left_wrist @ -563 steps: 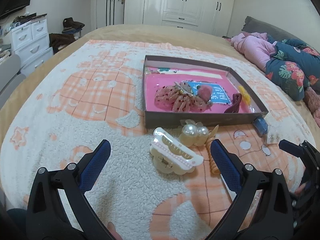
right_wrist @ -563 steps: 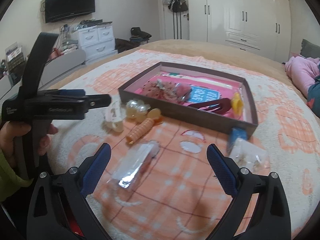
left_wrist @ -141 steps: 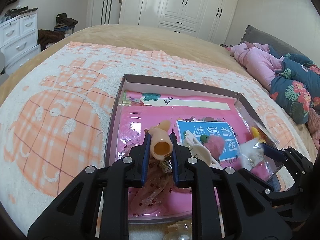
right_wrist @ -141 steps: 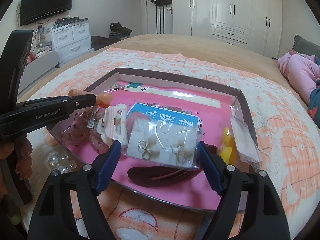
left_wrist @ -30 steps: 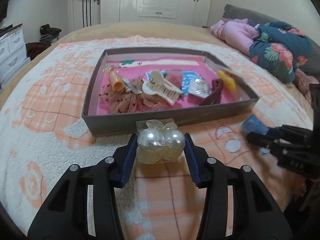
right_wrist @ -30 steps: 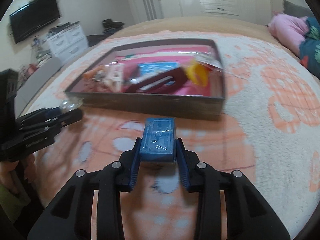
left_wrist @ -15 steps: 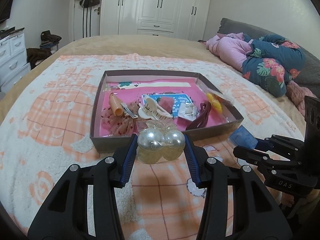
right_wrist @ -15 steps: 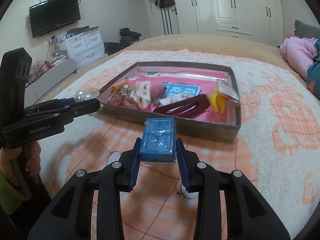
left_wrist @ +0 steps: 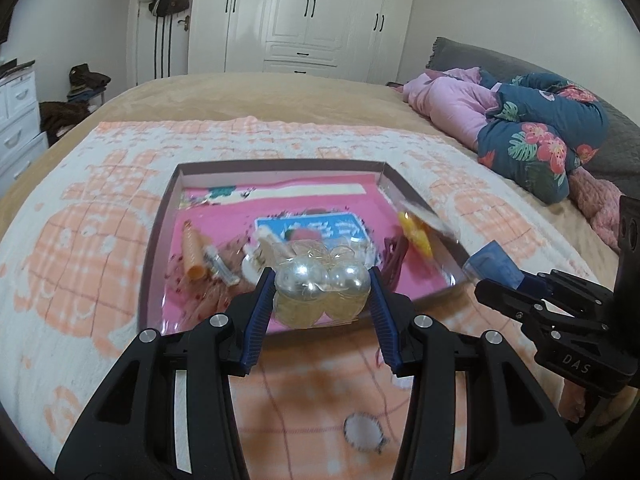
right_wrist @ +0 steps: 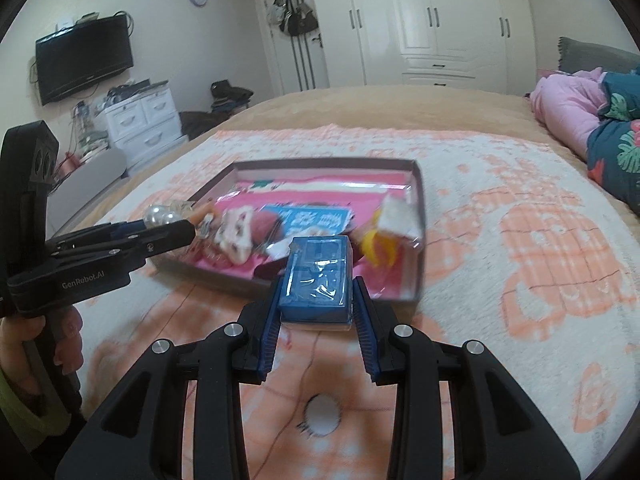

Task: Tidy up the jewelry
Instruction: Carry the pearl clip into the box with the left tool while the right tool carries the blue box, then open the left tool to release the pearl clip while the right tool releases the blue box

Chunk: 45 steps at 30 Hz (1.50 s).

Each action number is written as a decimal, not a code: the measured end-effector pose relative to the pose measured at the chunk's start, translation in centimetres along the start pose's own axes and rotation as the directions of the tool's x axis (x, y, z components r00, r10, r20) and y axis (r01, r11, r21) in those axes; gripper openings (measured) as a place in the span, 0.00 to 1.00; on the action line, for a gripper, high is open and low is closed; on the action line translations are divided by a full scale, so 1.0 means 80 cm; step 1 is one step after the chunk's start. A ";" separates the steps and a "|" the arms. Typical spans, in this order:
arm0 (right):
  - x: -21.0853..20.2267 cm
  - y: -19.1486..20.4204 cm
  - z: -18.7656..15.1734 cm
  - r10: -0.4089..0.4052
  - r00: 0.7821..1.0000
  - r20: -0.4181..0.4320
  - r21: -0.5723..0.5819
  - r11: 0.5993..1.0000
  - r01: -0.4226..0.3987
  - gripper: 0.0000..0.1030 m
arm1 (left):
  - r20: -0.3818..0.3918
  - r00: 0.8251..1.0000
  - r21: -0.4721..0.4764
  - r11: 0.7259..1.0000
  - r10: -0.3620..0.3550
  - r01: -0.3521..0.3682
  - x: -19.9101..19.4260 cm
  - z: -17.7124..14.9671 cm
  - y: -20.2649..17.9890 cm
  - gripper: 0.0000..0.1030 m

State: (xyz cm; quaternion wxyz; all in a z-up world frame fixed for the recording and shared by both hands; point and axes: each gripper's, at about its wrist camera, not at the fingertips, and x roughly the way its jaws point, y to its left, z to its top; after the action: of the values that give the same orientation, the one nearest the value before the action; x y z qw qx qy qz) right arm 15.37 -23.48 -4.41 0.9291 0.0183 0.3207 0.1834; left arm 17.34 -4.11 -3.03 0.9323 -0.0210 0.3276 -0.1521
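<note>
My left gripper [left_wrist: 321, 297] is shut on a clear packet of big pearl hair ornaments [left_wrist: 322, 285], held above the near edge of the brown tray [left_wrist: 154, 236]. My right gripper [right_wrist: 316, 306] is shut on a small blue wrapped box [right_wrist: 318, 276], held above the tray's near wall [right_wrist: 414, 280]. The tray has a pink lining and holds an orange spiral tie [left_wrist: 191, 254], a white claw clip [right_wrist: 236, 232], a yellow piece [right_wrist: 378, 248], a dark red clip [left_wrist: 394, 252] and a blue card [left_wrist: 316, 229]. The right gripper also shows in the left wrist view [left_wrist: 500, 280], the left one in the right wrist view [right_wrist: 160, 226].
The tray lies on a white and orange plaid blanket [left_wrist: 80, 240] on a bed. Pink and floral bedding [left_wrist: 520, 120] is piled at the right. White drawers [right_wrist: 140, 120] and wardrobes [left_wrist: 312, 20] stand beyond the bed.
Both grippers have moved forward toward the tray, each still holding its item; the pearl packet and the blue box now hang over the tray's near edge.
</note>
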 end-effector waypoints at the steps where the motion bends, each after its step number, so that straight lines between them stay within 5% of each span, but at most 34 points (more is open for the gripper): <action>1: 0.000 -0.004 0.003 -0.005 1.000 0.005 0.004 1.000 0.005 0.32 | 0.001 1.000 0.001 1.000 -0.001 0.001 0.002 0.002 -0.001 0.36; 19: 0.025 -0.038 0.037 -0.086 0.996 0.032 0.008 0.996 0.086 0.32 | -0.040 0.999 -0.007 1.000 -0.004 0.003 0.066 0.028 -0.005 0.36; 41: 0.072 -0.020 0.008 -0.070 0.995 -0.066 -0.038 0.997 0.067 0.33 | -0.064 0.998 -0.027 1.000 -0.016 0.014 0.092 0.020 0.008 0.37; 45: 0.066 -0.022 0.006 -0.067 0.996 -0.059 -0.019 0.998 0.066 0.41 | -0.066 0.998 -0.028 0.999 -0.019 0.018 0.090 0.016 0.007 0.37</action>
State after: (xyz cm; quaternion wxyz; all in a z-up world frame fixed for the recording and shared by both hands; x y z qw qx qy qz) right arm 20.11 -23.23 -7.40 0.9248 -0.0060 0.3471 0.1557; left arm 23.61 -5.82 -6.45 0.9191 -0.0317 0.3601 -0.1568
